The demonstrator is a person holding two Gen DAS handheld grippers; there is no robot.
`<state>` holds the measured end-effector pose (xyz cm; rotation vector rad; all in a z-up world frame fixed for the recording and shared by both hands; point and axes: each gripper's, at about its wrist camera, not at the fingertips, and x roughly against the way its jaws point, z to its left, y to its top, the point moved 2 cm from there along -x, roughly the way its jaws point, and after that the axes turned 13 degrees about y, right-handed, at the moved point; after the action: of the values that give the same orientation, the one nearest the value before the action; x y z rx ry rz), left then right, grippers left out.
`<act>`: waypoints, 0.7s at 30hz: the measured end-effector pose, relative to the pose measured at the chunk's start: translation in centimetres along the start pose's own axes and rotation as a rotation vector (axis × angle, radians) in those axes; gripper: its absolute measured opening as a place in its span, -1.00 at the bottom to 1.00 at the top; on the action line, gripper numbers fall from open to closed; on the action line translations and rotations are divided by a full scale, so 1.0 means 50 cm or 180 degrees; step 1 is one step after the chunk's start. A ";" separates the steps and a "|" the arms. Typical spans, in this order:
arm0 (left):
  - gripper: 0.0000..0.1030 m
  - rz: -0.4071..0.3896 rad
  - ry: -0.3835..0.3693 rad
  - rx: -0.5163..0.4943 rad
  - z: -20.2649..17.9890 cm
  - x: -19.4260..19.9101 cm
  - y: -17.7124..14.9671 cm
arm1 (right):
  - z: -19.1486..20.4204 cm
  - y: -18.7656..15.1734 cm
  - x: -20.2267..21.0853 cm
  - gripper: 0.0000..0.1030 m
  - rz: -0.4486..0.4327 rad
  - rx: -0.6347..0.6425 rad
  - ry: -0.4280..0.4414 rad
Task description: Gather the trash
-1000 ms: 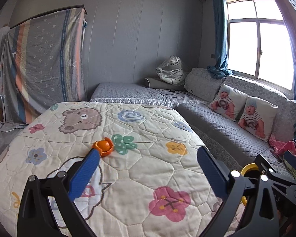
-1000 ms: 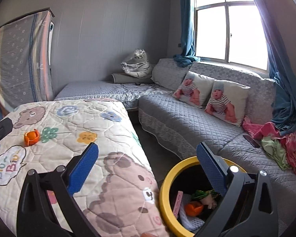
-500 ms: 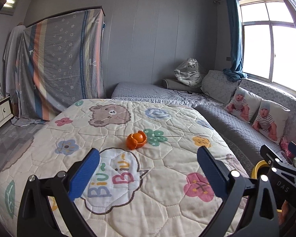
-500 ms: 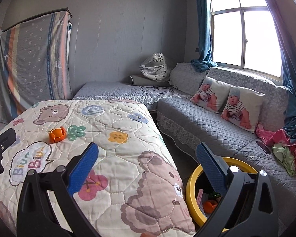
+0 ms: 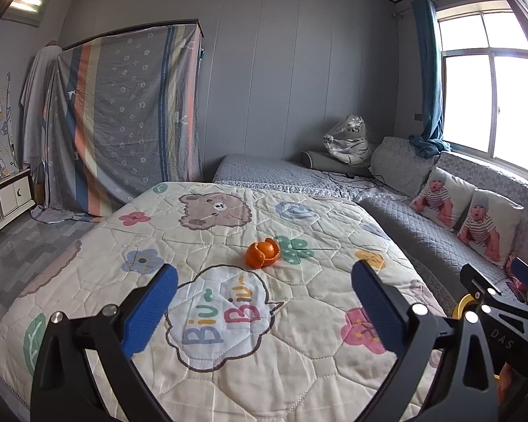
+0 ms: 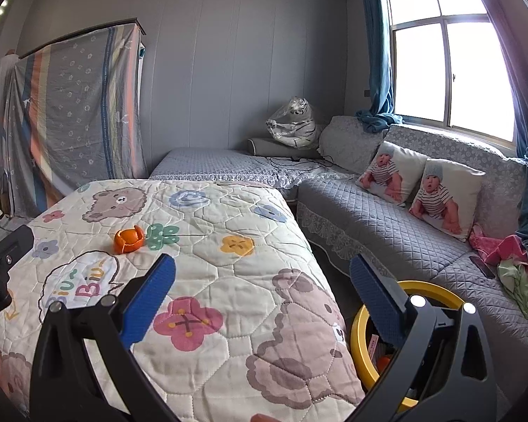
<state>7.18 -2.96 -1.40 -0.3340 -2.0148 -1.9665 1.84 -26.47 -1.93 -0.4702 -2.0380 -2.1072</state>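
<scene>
— Looking over the bed from the left wrist view: where is the trash?
— An orange peel lies on the quilt, near the middle of the bed, just beyond the "Biu Biu" speech bubble and touching the edge of a green flower print. It sits curled, open side partly up.
— And the left claw?
— Spread wide, blue pads far apart, nothing between them. It hovers above the quilt, short of the peel, which shows in the gap between the fingers.
— The right claw?
— Also wide and empty. It hangs over the near corner of the bed, by the bear print. From that view the peel is off to the left, well apart from it.
— Where is the bin?
— A yellow-rimmed bin stands on the floor between the bed and the grey sofa, partly hidden behind the right finger. Some scraps show inside, including something orange; I cannot tell more. In the left view only a sliver of its rim shows.
</scene>
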 end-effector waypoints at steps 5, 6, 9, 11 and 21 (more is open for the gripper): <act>0.85 -0.0017 -0.0001 -0.0024 -0.001 0.006 0.001 | 0.001 -0.003 0.000 0.85 0.0022 -0.0004 0.0003; 0.85 -0.0027 -0.0001 -0.0024 -0.001 0.008 0.001 | 0.001 -0.003 0.000 0.85 0.0017 0.0001 0.0005; 0.85 -0.0023 -0.0006 -0.0006 -0.002 0.007 0.001 | 0.001 -0.003 -0.001 0.85 0.0017 0.0003 -0.0001; 0.85 -0.0018 -0.0002 0.0008 0.000 0.007 0.001 | 0.000 -0.004 -0.003 0.85 0.0037 -0.0008 0.0011; 0.85 -0.0030 0.0006 0.0022 0.001 0.007 -0.001 | -0.003 -0.013 -0.007 0.85 0.0029 -0.0014 0.0021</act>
<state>6.84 -2.92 -1.34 -0.3213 -2.0252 -1.9643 1.93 -26.60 -2.65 -0.4717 -2.0242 -2.1058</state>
